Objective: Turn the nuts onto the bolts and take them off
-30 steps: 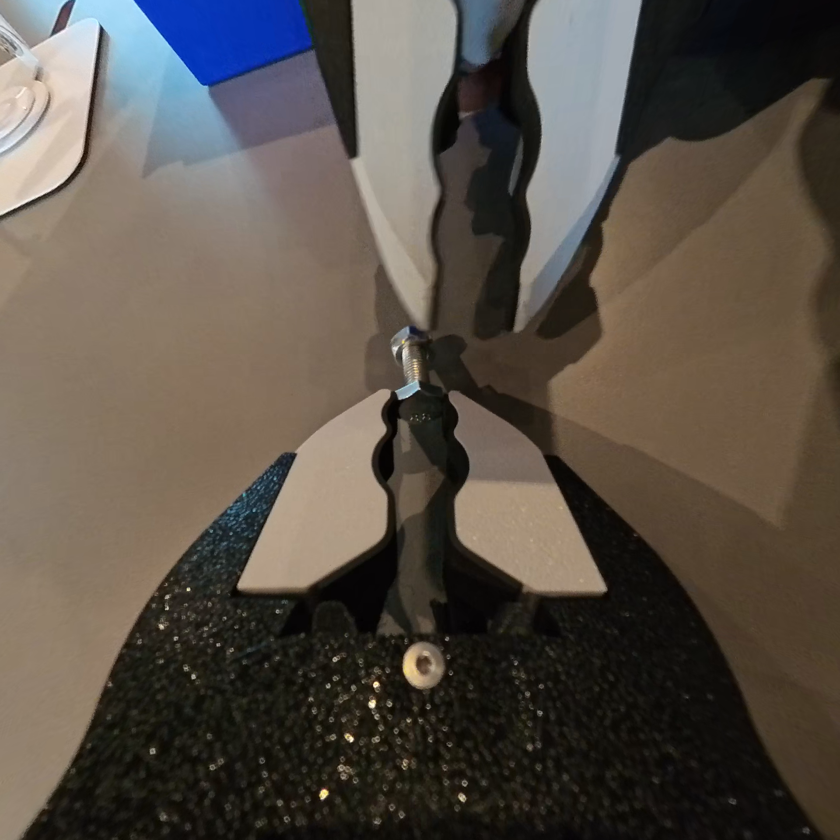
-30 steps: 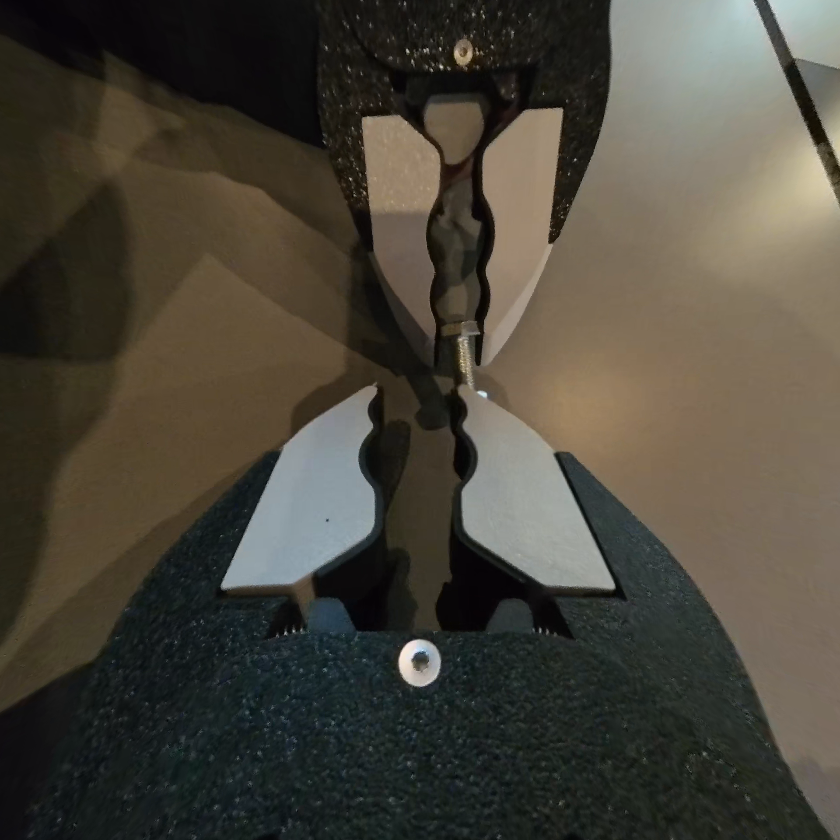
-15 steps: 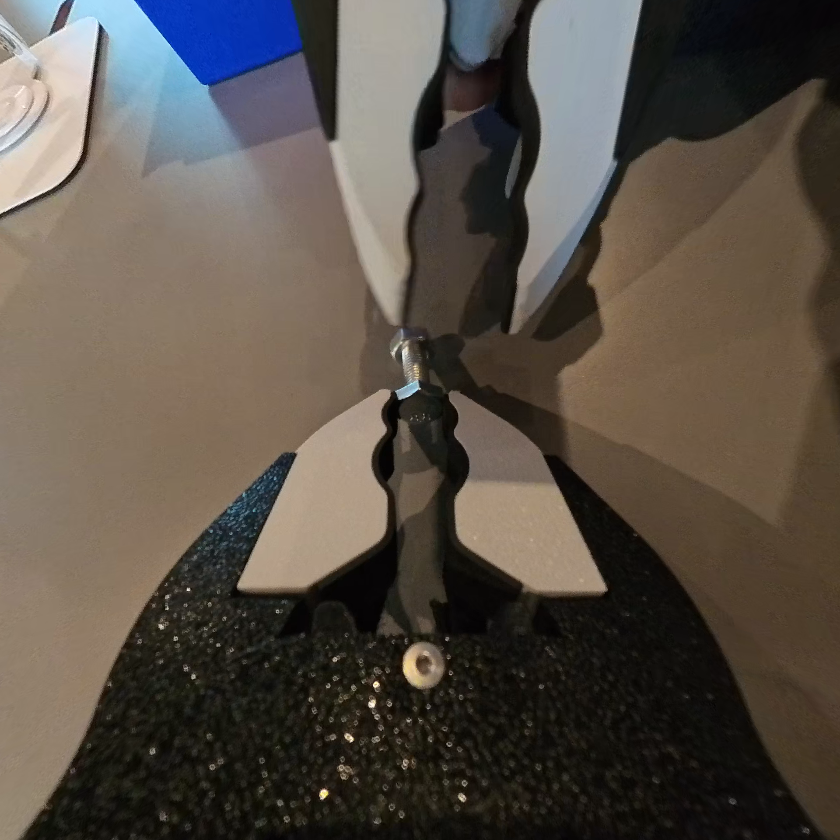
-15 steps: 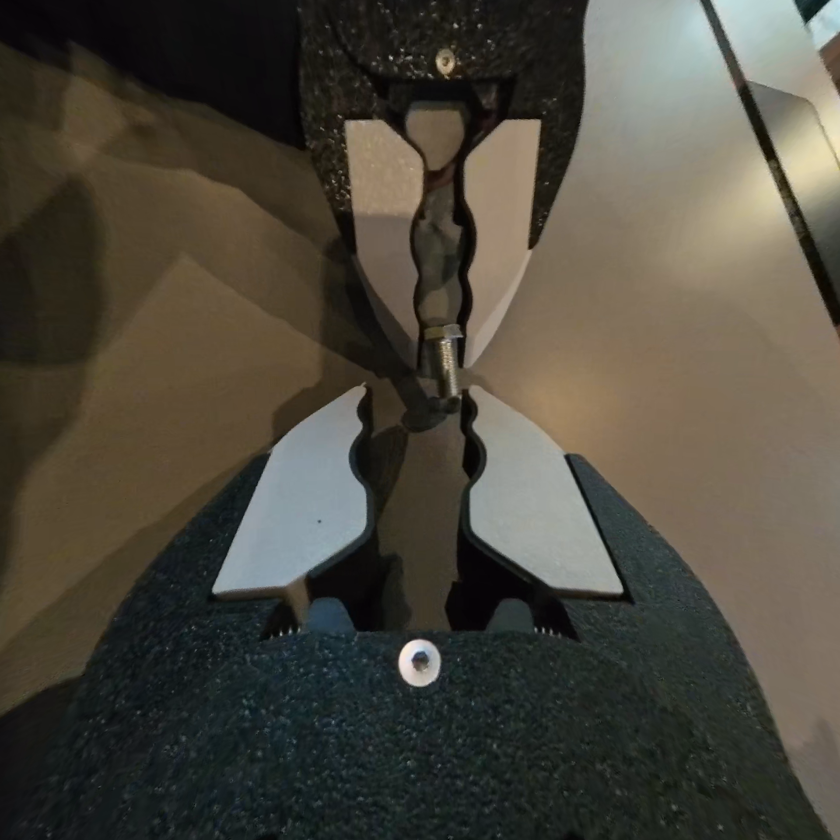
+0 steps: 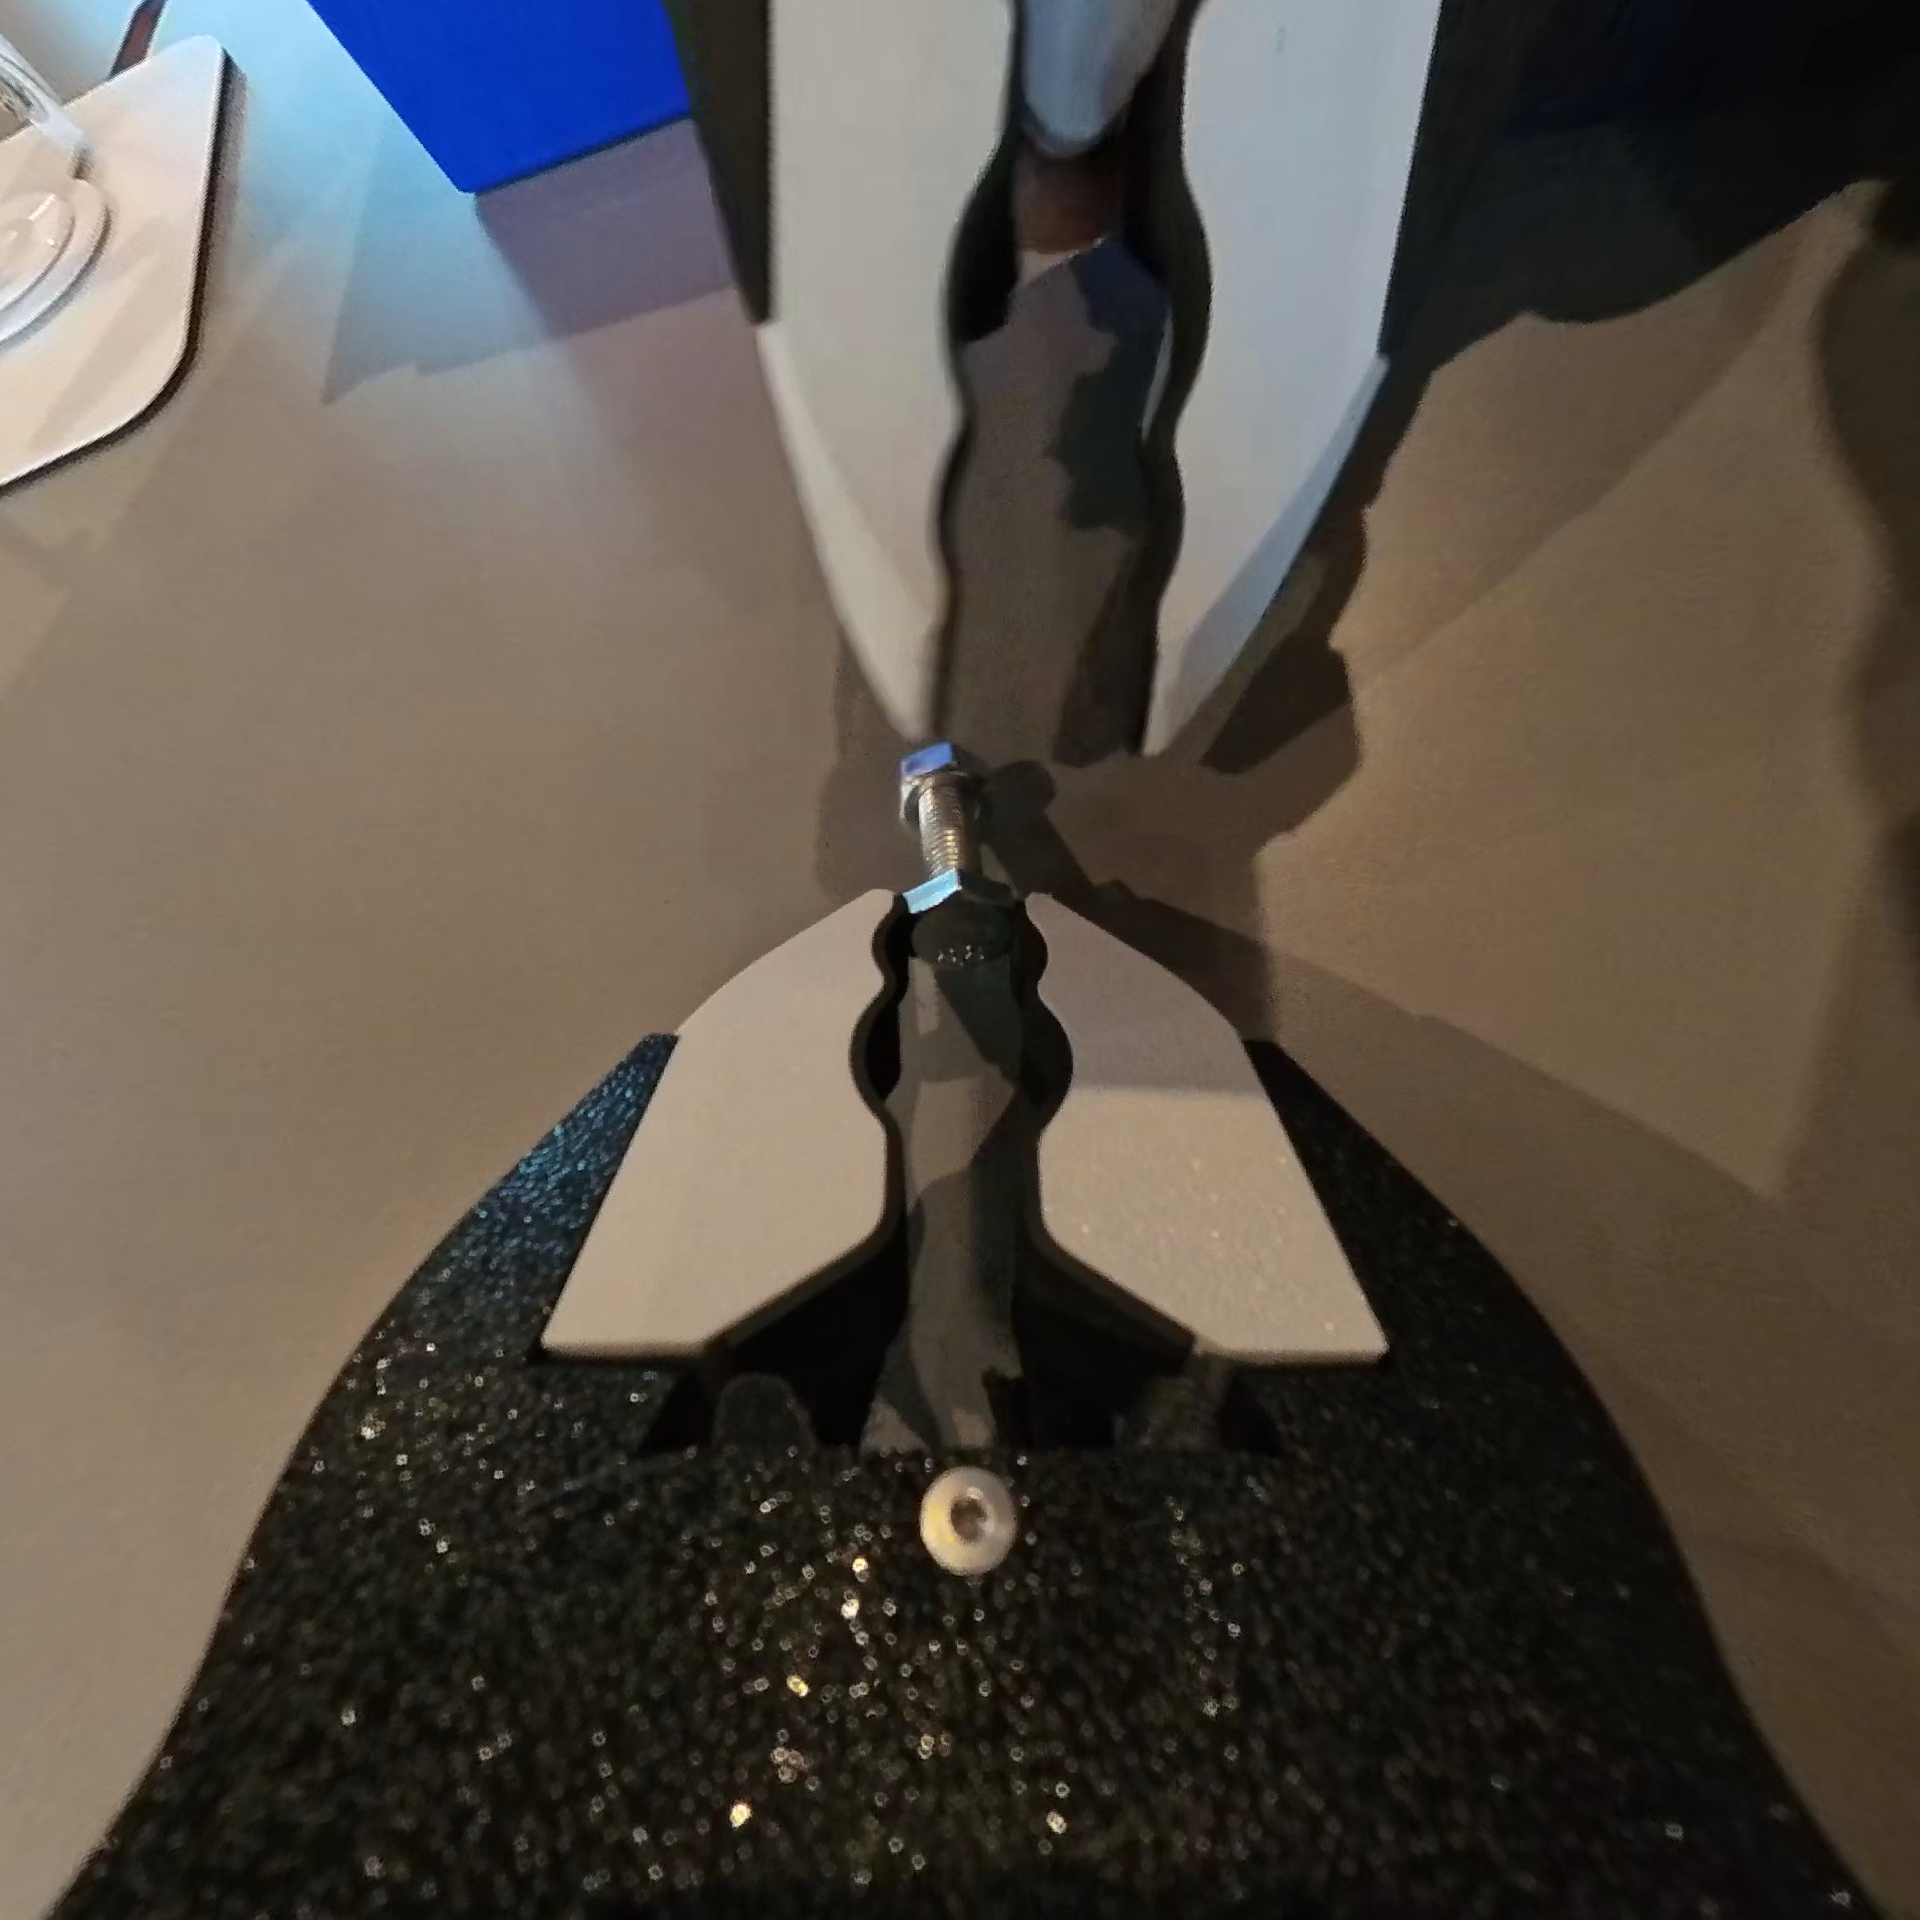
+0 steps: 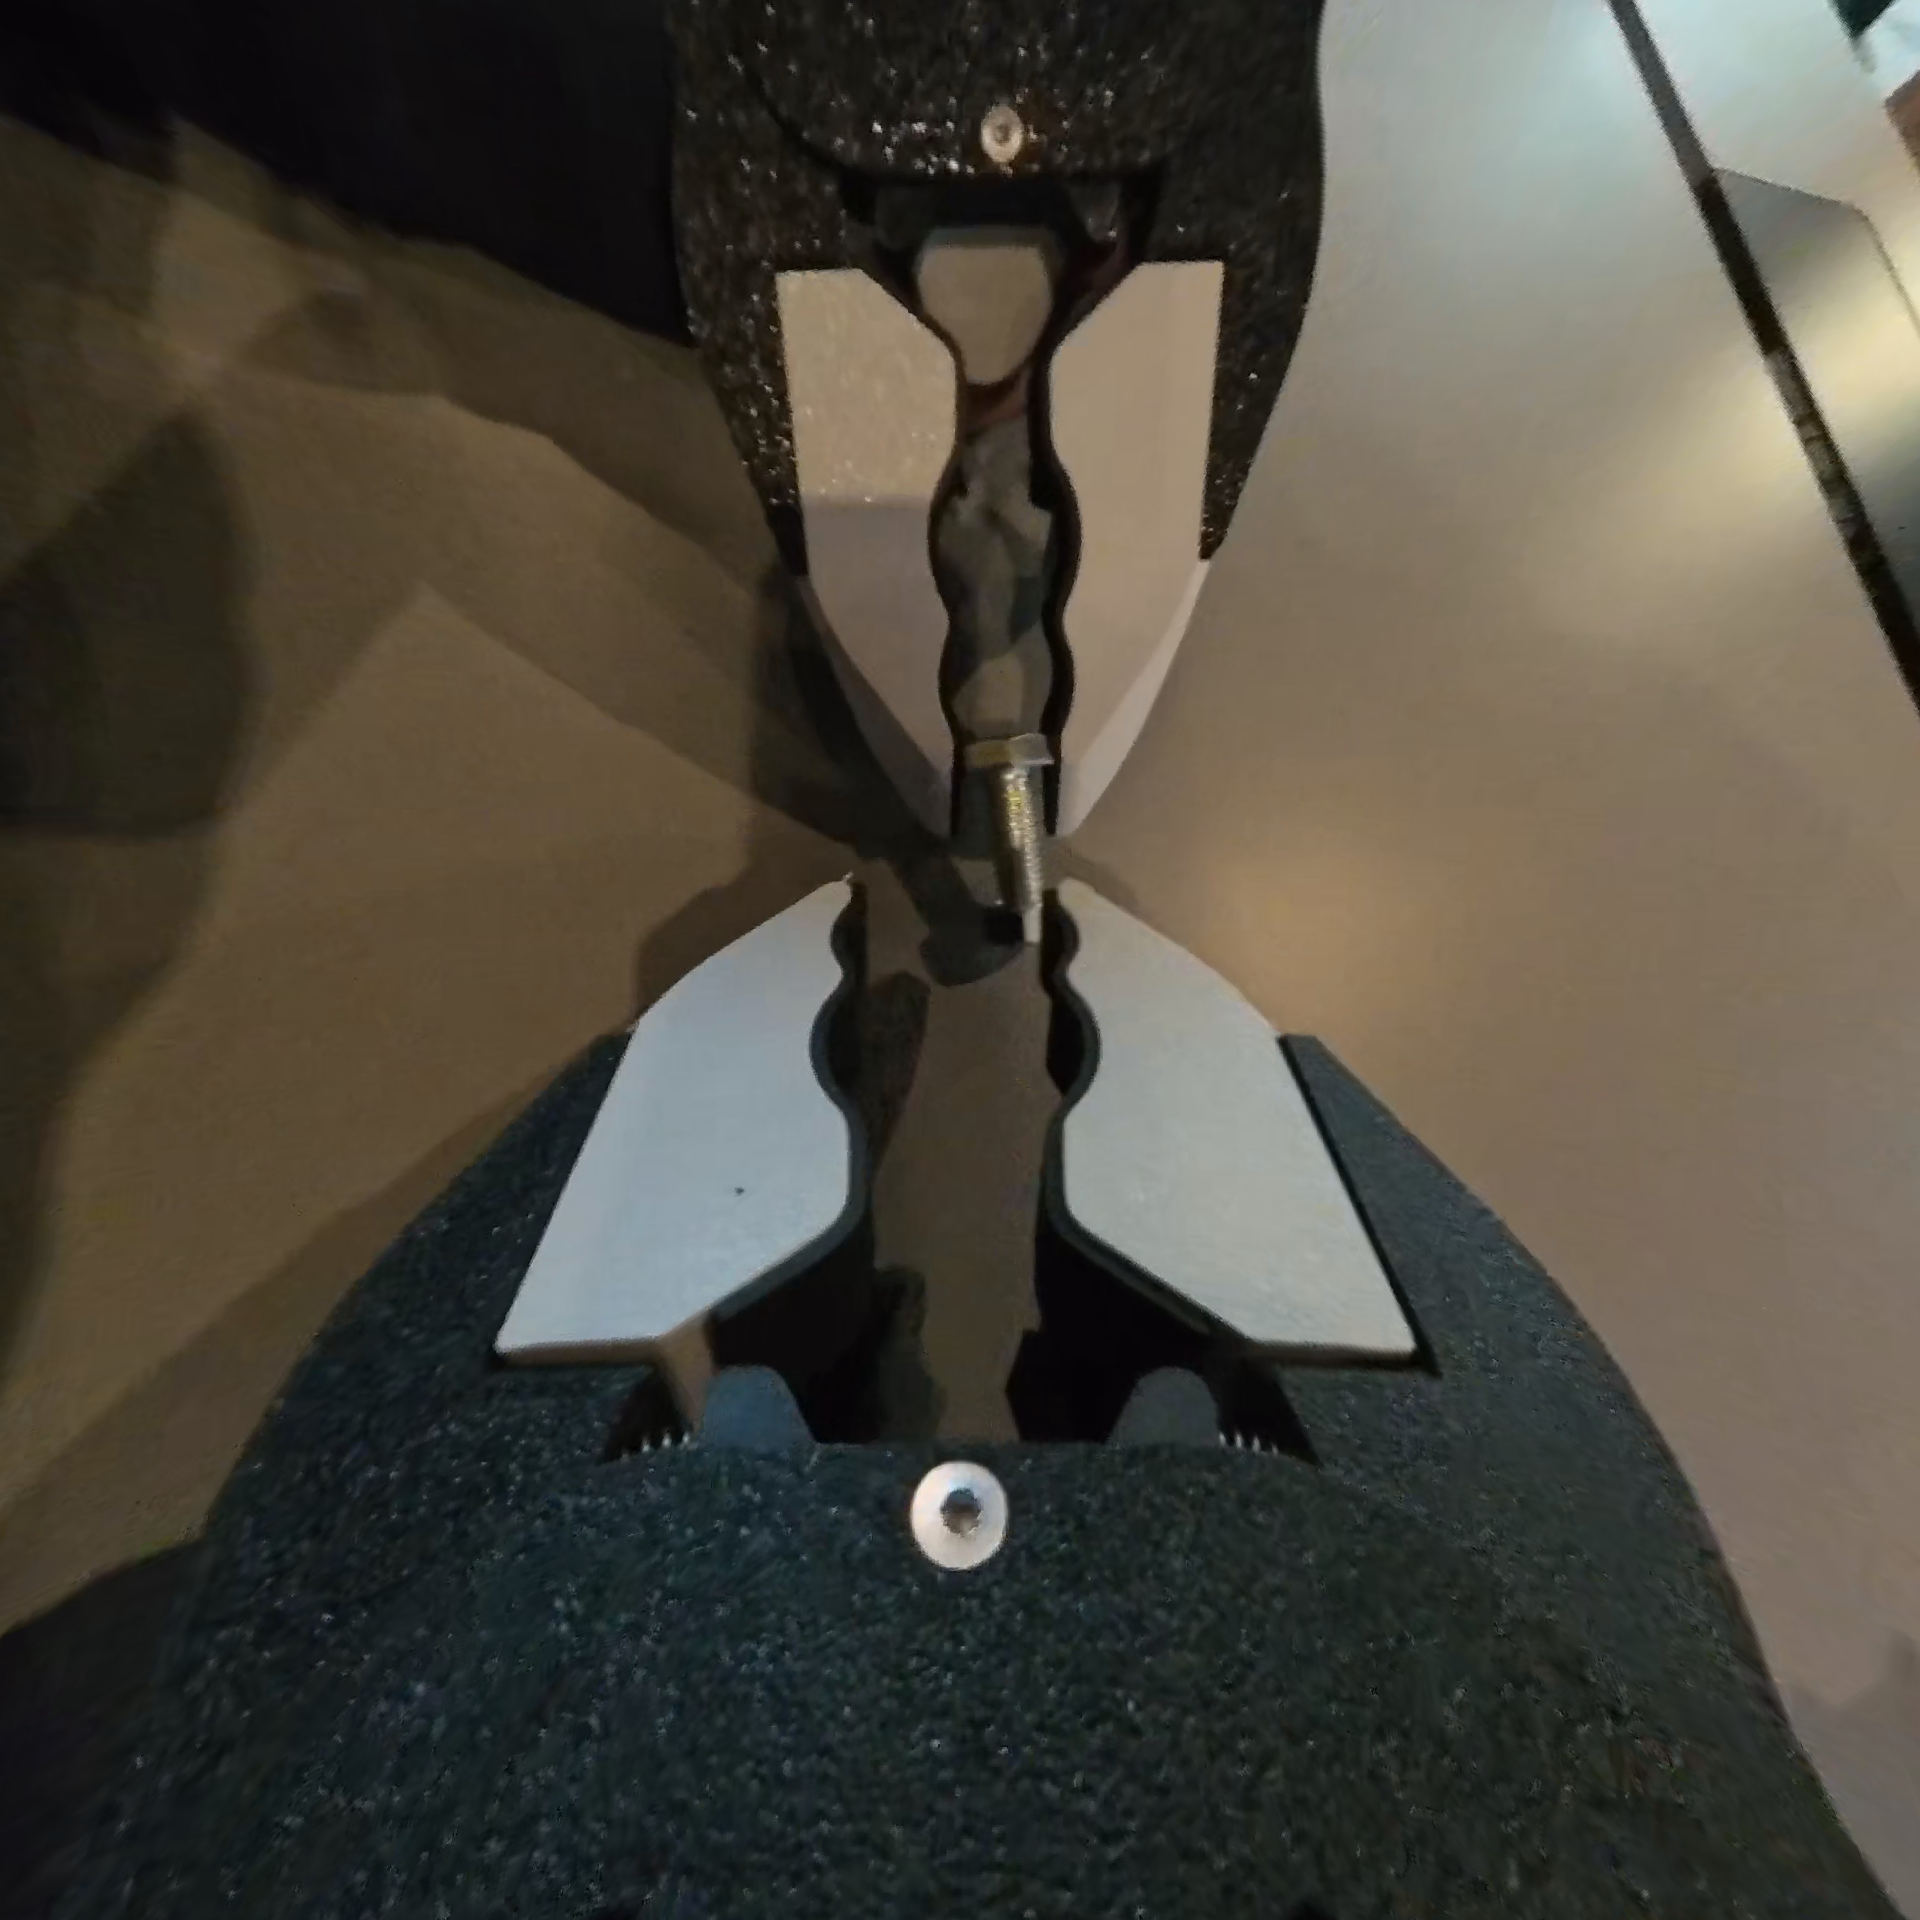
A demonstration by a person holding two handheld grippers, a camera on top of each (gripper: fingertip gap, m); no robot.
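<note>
In the left wrist view, the left gripper [image 5: 961, 914] has its fingers clamped on the head of the bolt [image 5: 943, 831], which points forward above the table [image 5: 416, 727] with the nut [image 5: 933, 769] at its far end. In the right wrist view, the right gripper [image 6: 951, 909] faces it, fingers apart around the bolt's tip.

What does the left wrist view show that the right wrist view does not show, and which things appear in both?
Only the left wrist view shows the blue box, the white tray at the far left with something clear on it, and the nut at the far end of the bolt.

Only the right wrist view shows the dark strip running along the far right of the table.

Both show the bolt, its head clamped in the left gripper, and the right gripper open, facing it over the table.
</note>
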